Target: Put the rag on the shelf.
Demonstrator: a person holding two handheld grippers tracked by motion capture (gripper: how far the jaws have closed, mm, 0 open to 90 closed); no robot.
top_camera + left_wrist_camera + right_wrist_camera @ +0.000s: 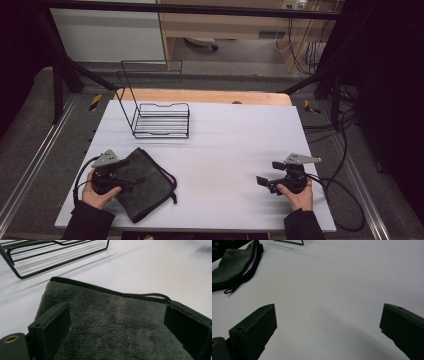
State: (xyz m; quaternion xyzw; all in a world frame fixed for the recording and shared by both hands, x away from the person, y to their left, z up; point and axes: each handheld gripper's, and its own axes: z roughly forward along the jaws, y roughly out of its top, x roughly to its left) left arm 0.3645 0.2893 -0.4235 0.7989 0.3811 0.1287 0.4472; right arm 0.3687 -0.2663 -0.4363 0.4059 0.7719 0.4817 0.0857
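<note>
left gripper (131, 176) jaws spread wide over the cloth (145, 182), not pinching it. cloth lies flat at table (225, 135) front-left, near the rack (161, 120). right gripper (264, 177) spread too, above bare table.

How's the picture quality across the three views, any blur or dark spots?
High view: dark surroundings, evenly lit white table. Left gripper view: dark grey fleecy cloth sharp, black wire rack soft. Right gripper view: near fingers blurred, faint shadow on the table.
</note>
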